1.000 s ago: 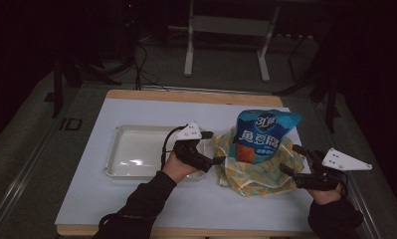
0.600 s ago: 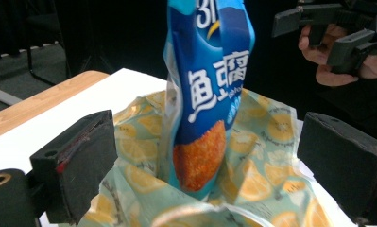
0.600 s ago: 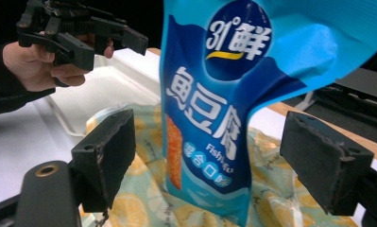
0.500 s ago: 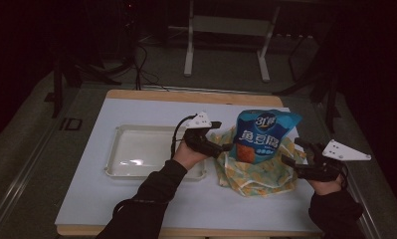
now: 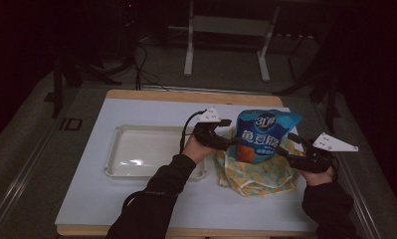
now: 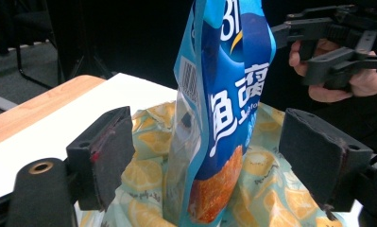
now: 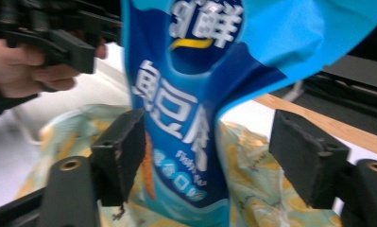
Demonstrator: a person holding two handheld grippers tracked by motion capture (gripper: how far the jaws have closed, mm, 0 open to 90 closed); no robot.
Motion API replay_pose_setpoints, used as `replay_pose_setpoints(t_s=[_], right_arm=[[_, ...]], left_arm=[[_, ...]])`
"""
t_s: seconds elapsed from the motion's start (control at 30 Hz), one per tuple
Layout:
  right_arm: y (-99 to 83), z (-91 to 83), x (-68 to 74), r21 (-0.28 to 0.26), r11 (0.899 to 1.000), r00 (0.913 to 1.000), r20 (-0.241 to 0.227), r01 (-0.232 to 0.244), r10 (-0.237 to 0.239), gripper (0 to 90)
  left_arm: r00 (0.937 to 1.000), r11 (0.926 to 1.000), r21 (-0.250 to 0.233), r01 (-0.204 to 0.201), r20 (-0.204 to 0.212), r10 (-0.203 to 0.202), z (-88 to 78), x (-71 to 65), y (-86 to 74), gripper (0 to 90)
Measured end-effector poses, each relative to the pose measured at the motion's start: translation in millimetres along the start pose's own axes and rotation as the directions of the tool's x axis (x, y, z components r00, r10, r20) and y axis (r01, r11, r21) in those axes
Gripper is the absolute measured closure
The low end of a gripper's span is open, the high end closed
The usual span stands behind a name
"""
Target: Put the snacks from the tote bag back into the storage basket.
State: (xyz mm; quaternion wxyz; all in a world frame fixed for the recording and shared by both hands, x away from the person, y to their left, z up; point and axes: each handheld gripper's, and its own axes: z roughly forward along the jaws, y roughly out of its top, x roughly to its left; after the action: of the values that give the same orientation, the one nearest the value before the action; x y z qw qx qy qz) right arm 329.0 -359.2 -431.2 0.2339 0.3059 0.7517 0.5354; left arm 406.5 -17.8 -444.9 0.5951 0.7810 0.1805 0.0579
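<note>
Closing in from both sides on blue snack pouch [image 5: 265,135], upright on yellow lemon-print cloth bag [image 5: 253,172], toward right half of white table [image 5: 86,199], nearer its front edge than its far one.

Left gripper [image 5: 225,133] now hard against pouch's left edge; a second back, short of it beside white tray [image 5: 136,149]. Right gripper [image 5: 298,145] likewise drawn up to pouch's right edge. Jaws on both just been closing, pouch between each pair.

Left gripper view: pads still apart, pouch [image 6: 224,118] standing in gap, touching neither pad. Right gripper view: left pad at or just touching pouch [image 7: 195,118], right pad clear of it; no clamp yet. Other hand's gripper [image 6: 337,47] seen beyond pouch top.

Reading: approach done, pinch on both side seams about to land; likely lift or opening of pouch next.

Long axis vertical, sealed top up and flared to the right, base sunk in cloth folds. Printed face toward front edge, slight lean.
</note>
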Motion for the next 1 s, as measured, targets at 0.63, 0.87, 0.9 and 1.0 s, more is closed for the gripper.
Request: replay_pose_setpoints(t_s=[0.63,0.87,0.9,1.0], right_arm=[[-7.9,26.4,-5.0,0.031,0.999,0.9996,0.016,-0.022,0.021,54.4],[-7.0,29.4,-5.4,0.040,0.999,0.9996,0.028,0.001,-0.002,66.7],[-6.6,30.1,-5.1,0.042,0.999,0.9996,0.028,0.007,-0.008,67.7],[-5.4,32.0,-3.9,0.045,0.999,0.9995,0.027,0.013,-0.014,72.3]], left_arm=[[0.9999,0.9996,0.028,0.006,0.014,-0.006,24.2,1.7,2.1,51.2],[0.9997,0.9994,0.036,0.005,0.025,-0.006,31.7,0.7,3.5,62.8],[0.9994,0.9993,0.036,0.006,0.035,-0.007,32.4,0.6,3.7,67.5],[0.9998,0.9991,0.042,-0.003,0.021,0.002,35.1,-1.9,4.7,70.6]])
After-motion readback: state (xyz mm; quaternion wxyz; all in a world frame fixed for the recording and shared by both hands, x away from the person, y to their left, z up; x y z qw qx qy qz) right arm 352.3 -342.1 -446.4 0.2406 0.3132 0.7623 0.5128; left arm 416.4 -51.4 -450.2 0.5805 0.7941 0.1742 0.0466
